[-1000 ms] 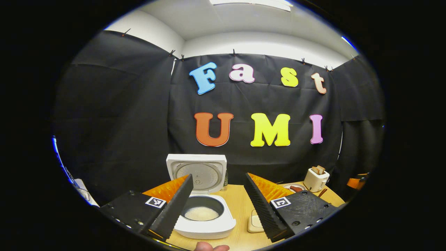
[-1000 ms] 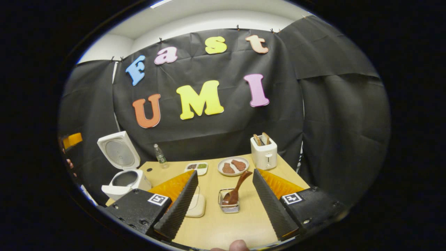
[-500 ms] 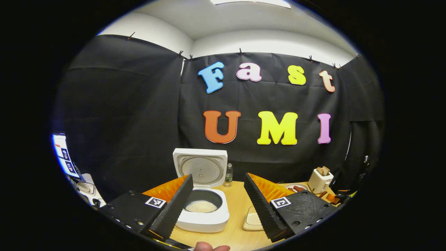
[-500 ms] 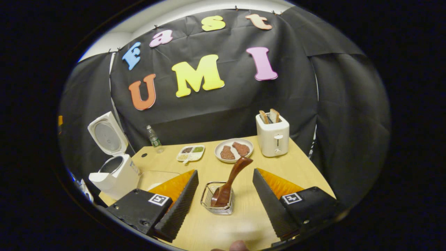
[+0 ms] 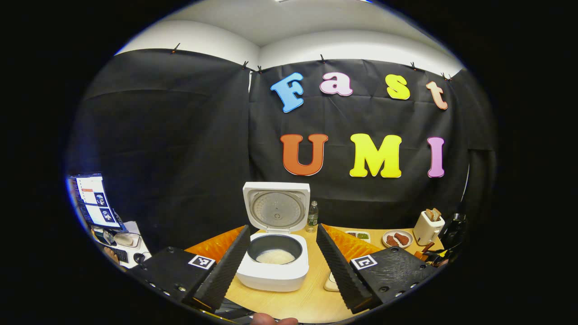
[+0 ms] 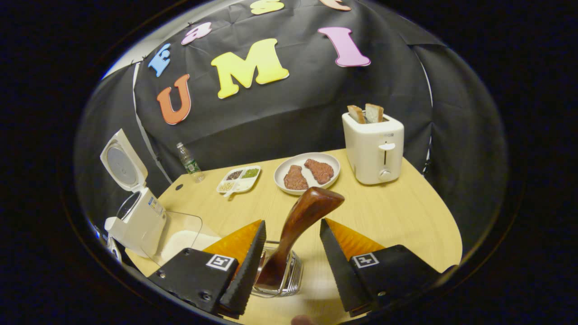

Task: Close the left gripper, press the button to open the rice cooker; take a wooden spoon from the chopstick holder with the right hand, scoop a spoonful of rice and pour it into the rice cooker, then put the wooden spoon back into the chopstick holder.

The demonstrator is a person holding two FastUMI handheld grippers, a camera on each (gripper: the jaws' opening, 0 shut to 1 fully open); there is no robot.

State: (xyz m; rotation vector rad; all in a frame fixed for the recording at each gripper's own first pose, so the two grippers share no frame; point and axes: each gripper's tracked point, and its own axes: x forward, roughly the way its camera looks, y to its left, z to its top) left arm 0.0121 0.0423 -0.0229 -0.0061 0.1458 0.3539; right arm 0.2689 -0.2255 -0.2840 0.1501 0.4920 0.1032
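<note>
The right claw [image 6: 292,264] has come down and forward in the last second, its fingers wide open, so the wooden spoon [image 6: 295,237] now stands between them, untouched. Its bowl sits low in the wire chopstick holder [image 6: 282,277], just ahead of the left finger's tip. Its long axis leans up and away, toward the claw's right, ending in a broad handle tip. The grasp looks imminent.

The left claw [image 5: 282,264], also spread and empty, has drawn back from the rice cooker [image 5: 275,271]. The cooker sits on the bench [image 6: 406,212] straight ahead, lid up, rice visible inside. That fits a return trip, not a first pickup.
</note>
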